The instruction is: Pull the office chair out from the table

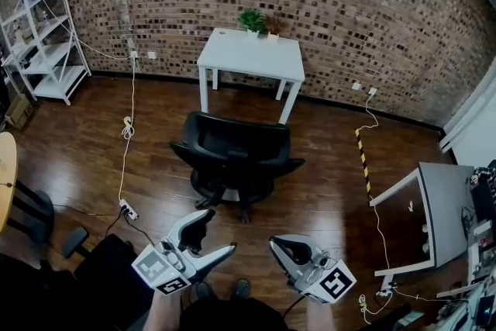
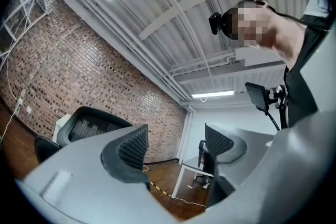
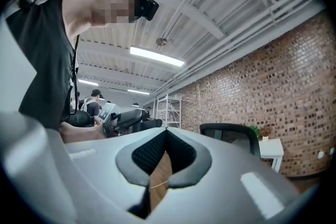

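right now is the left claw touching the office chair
Apart. The head view shows bare floor between the left claw and the office chair; its parted jaws hold nothing.

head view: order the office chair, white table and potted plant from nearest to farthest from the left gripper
1. office chair, just ahead of the left gripper, mid-floor.
2. white table, beyond the chair, toward the brick wall.
3. potted plant, on the table's far edge, against the wall.
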A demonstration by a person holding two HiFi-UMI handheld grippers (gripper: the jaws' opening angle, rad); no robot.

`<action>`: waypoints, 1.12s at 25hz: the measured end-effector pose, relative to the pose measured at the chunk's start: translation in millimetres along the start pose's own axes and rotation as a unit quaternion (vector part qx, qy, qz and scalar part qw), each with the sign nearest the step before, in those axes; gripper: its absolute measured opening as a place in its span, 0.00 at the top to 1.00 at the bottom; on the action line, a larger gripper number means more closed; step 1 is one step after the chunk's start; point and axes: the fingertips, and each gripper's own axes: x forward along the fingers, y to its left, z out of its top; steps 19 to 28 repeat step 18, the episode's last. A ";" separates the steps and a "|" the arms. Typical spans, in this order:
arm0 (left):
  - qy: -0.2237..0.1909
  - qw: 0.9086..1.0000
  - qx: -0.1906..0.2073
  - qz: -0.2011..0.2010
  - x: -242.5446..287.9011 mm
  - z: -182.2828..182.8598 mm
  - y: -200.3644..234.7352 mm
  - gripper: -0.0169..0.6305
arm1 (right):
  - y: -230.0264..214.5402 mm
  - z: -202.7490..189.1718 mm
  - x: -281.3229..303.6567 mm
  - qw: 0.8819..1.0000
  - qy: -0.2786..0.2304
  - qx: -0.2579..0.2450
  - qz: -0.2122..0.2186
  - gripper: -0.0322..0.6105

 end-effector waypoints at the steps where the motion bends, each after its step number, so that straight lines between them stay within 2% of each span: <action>1: -0.005 1.000 0.000 -0.005 -5.4 7.1 1.0 0.30 | 4.8 8.1 6.3 1.000 -0.007 -0.009 -0.003 0.95; 2: -0.009 1.000 0.001 -0.008 -10.0 12.0 2.0 0.30 | 8.5 14.4 11.5 1.000 -0.014 -0.018 -0.005 0.95; 5: -0.020 1.000 0.001 -0.011 -25.5 20.1 9.1 0.31 | 19.8 4.3 22.3 1.000 0.017 -0.014 -0.010 0.95; 8: -0.027 1.000 -0.006 -0.008 -42.5 23.7 17.1 0.32 | 32.1 1.7 34.9 1.000 0.024 -0.015 -0.011 0.95; 12: -0.031 0.999 -0.010 -0.002 -51.7 27.2 16.9 0.33 | 40.3 19.4 41.0 1.000 -0.005 -0.030 -0.005 0.95; 15: -0.027 1.000 -0.010 -0.002 -47.3 23.2 12.2 0.33 | 36.6 9.8 33.9 1.000 0.021 -0.016 -0.005 0.95; 18: -0.024 1.000 -0.009 -0.004 -41.6 19.5 6.9 0.33 | 33.6 32.8 37.1 0.998 -0.039 -0.041 0.006 0.95; 28: -0.024 1.000 -0.009 -0.004 -41.6 19.5 6.9 0.33 | 33.6 32.8 37.1 0.998 -0.039 -0.041 0.006 0.95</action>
